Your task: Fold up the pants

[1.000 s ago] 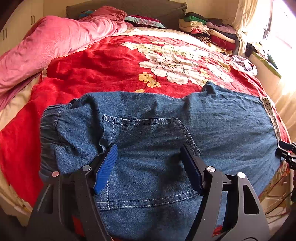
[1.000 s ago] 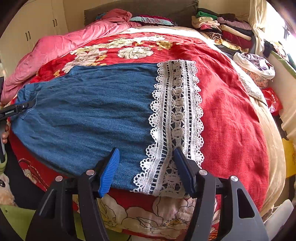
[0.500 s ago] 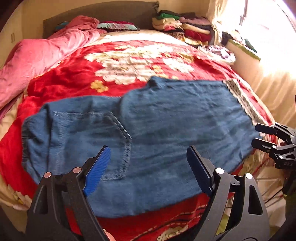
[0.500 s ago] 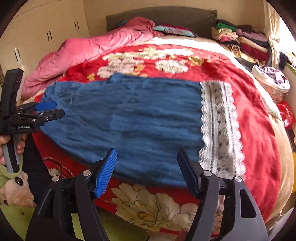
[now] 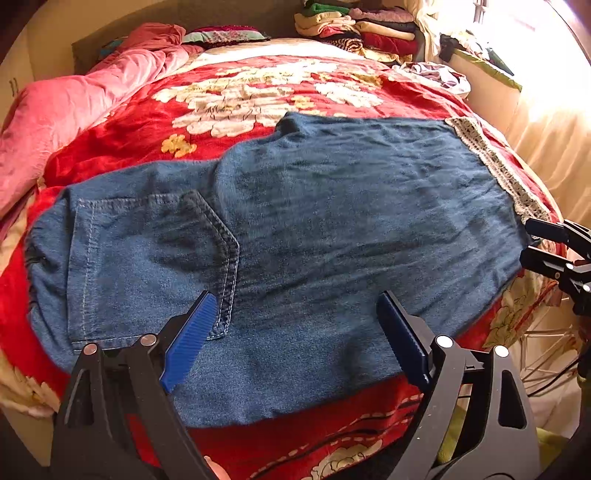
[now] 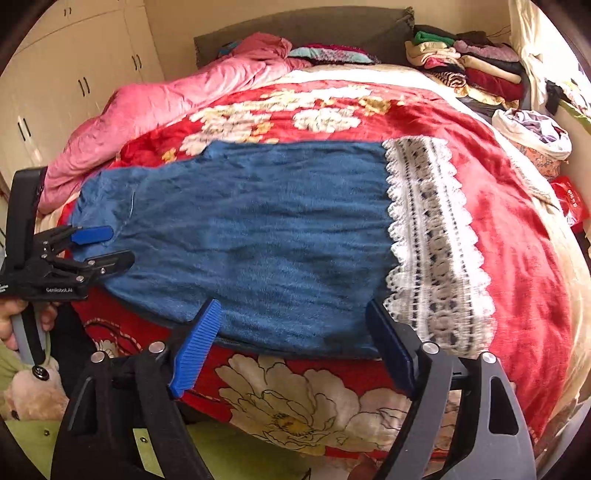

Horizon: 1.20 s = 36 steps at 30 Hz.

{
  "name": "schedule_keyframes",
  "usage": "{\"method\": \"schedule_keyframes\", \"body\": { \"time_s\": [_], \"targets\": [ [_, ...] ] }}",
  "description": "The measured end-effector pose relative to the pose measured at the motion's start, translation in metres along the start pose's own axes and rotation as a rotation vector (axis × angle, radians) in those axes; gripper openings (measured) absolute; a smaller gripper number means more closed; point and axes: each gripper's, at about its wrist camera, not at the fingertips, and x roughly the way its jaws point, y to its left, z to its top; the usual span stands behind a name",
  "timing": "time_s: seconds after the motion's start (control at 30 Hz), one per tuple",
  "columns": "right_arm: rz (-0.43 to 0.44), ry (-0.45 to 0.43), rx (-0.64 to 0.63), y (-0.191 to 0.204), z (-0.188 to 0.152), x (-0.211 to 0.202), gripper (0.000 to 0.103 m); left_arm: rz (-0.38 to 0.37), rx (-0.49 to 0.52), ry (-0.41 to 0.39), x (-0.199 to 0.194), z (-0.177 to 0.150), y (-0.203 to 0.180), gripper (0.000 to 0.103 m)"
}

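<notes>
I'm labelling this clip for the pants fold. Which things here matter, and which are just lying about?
In the job: denim pants, their lace hem, left gripper, right gripper.

Lying about: pink quilt, stacked clothes, red floral blanket.

Strong daylight from the window (image 5: 491, 14) on my right blows out that corner; fisheye bends edges, fabric slightly blurred.

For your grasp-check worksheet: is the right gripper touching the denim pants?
Apart. In the right wrist view the right gripper stands open, its blue pads drawn back from the denim pants, clamping nothing.
</notes>
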Motion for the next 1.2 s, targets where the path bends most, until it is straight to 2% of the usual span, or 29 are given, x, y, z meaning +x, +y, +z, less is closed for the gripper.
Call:
{"method": "schedule_keyframes", "body": {
  "time_s": [0.17, 0.43, 0.97, 1.03, 1.2],
  "targets": [
    [-0.029, -0.055, 0.045, -0.017, 0.004, -0.016, 0.082, 0.001, 0.019, -0.043, -0.014, 0.006, -0.007, 0.084],
    [-0.058, -0.106, 0.080, -0.033, 0.006, -0.034, 0.082, 0.007, 0.019, -0.048, -0.019, 0.012, -0.012, 0.087],
    [-0.083, -0.136, 0.181, -0.062, -0.001, -0.040, 0.082, -0.019, 0.057, -0.066, -0.020, 0.041, -0.032, 0.090],
    [-0.084, -0.135, 0.192, -0.065, -0.002, -0.040, 0.099, -0.029, 0.074, -0.072, -0.019, 0.048, -0.040, 0.090],
    [-0.101, -0.148, 0.212, -0.072, -0.004, -0.041, 0.098, -0.050, 0.112, -0.078, -0.013, 0.067, -0.057, 0.091]
  ]
}}
